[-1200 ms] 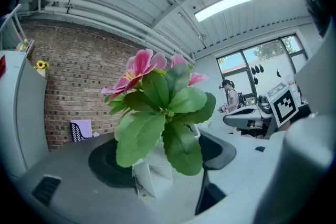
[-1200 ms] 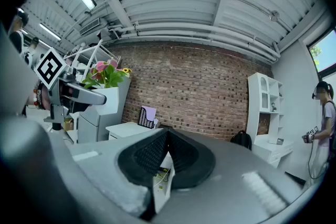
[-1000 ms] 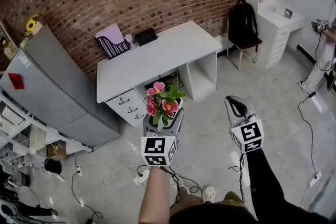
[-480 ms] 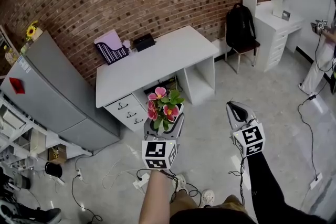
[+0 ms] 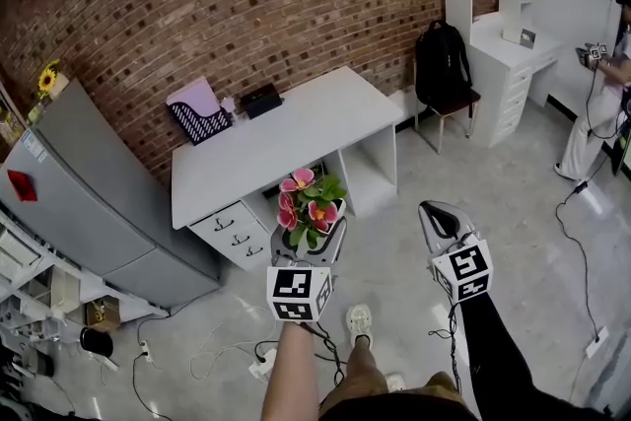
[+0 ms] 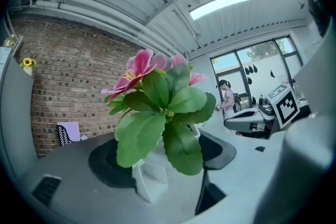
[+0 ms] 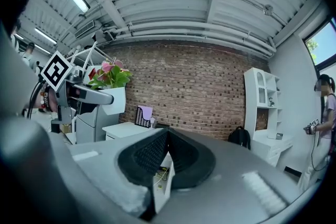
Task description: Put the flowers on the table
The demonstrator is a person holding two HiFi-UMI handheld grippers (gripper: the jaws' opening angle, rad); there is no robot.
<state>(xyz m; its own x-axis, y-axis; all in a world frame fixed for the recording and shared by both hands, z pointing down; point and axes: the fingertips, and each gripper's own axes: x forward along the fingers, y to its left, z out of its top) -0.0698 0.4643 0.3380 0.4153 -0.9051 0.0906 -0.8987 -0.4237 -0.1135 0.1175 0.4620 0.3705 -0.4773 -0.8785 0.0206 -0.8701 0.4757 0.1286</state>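
Observation:
A small white pot of pink flowers with broad green leaves is held upright between the jaws of my left gripper, which is shut on the pot. It hangs over the floor, just in front of the white table. In the left gripper view the white pot sits between the two black pads. My right gripper is to the right at about the same height, its jaws pressed together with nothing in them. The right gripper view shows its dark pads meeting.
On the table stand a black-and-lilac file rack and a dark box. A grey fridge stands at left, a black backpack on a chair and a white shelf desk at right. Cables lie on the floor. A person stands far right.
The table and room have shifted slightly in the head view as I step forward; a shoe now shows below. Both grippers keep their pose, the flowers still held.

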